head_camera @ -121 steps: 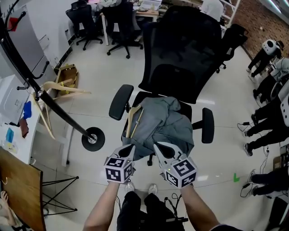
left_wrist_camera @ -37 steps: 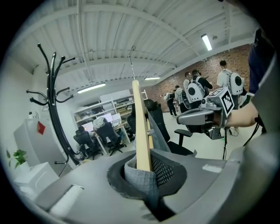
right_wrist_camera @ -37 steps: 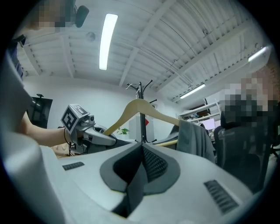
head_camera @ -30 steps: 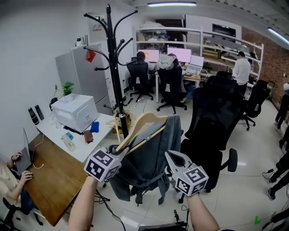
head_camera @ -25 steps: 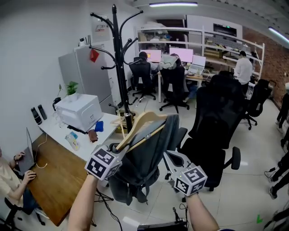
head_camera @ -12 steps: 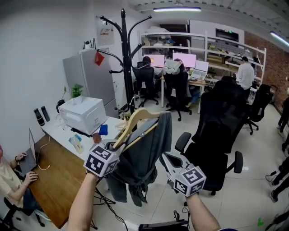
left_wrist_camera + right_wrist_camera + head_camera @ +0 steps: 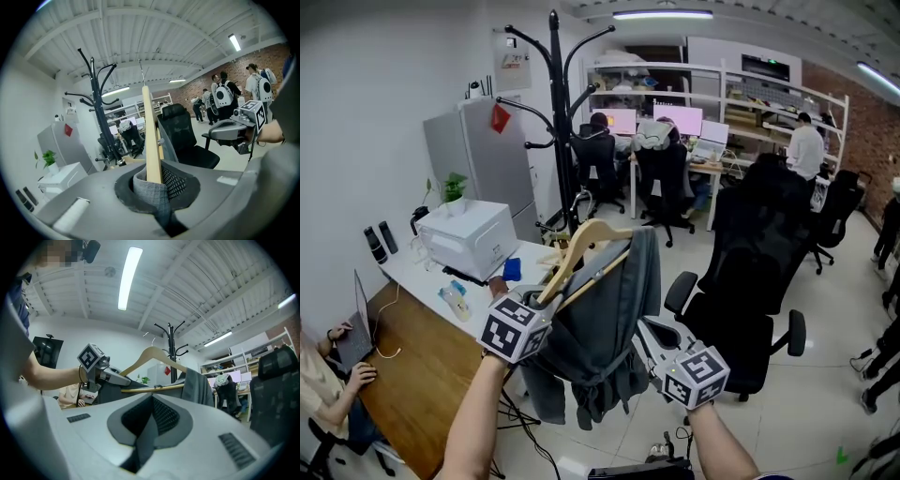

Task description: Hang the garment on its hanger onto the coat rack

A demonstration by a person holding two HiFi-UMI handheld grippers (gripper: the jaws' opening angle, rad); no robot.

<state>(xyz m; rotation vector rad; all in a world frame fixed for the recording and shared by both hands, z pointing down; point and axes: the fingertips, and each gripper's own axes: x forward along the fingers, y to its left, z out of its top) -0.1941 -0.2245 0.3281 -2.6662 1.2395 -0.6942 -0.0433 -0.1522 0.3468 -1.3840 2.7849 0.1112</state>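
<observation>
A wooden hanger (image 7: pixel 581 247) carries a grey garment (image 7: pixel 602 323) that droops below it, held up in the air. My left gripper (image 7: pixel 546 305) is shut on the lower end of the hanger's arm, with a fold of the grey fabric (image 7: pixel 151 192) pinched in too; the arm (image 7: pixel 151 136) rises straight out of the jaws. My right gripper (image 7: pixel 645 330) hovers right of the garment, shut with nothing in it. The black coat rack (image 7: pixel 555 103) stands behind the hanger, its hooks above it. In the right gripper view the hanger (image 7: pixel 157 354) and the rack (image 7: pixel 172 345) lie ahead.
A white table (image 7: pixel 422 281) with a printer (image 7: pixel 469 236) and a wooden desk (image 7: pixel 403 375) lie to the left of the rack. A black office chair (image 7: pixel 750 281) stands to the right. People sit at desks (image 7: pixel 675 141) at the back.
The garment and hanger, which lay on the chair seat several seconds ago, now hang from my left gripper. Over the last second the coat rack has drifted slightly right in the head view.
</observation>
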